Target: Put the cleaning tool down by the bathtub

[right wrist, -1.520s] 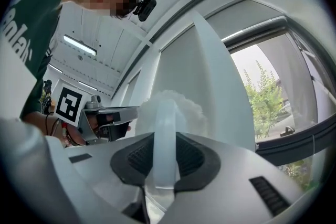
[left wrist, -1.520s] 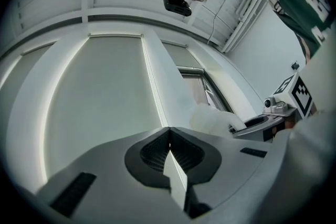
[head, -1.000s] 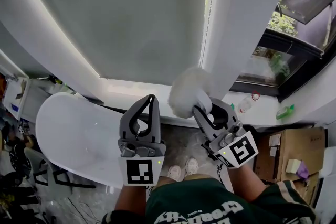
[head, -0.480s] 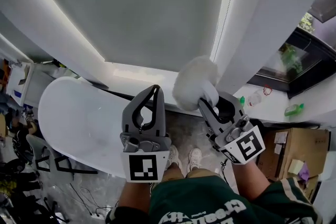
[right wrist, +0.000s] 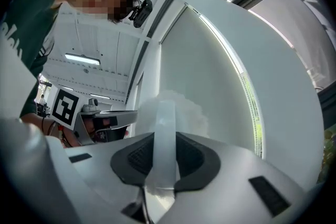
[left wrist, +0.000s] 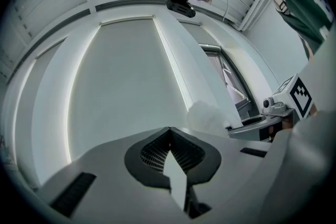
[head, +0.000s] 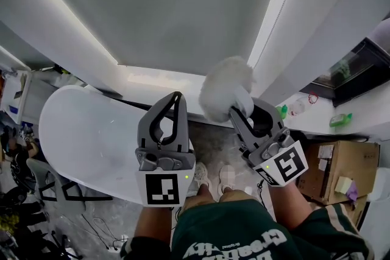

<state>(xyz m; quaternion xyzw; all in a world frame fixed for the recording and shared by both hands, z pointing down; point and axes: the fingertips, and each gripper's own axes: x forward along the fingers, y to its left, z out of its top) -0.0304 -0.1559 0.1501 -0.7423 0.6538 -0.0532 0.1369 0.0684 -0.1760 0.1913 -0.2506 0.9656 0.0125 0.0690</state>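
While both hands are easing lower beside the bathtub (head: 85, 143), the right tool (head: 241, 115) is still clenching the fluffy white duster (head: 225, 85) by its handle, in the air. The left tool (head: 177, 97) is staying closed and empty. Set-down is still pending.

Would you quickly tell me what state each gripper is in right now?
Left gripper: closed, holding nothing.
Right gripper: closed on the fluffy white cleaning tool.
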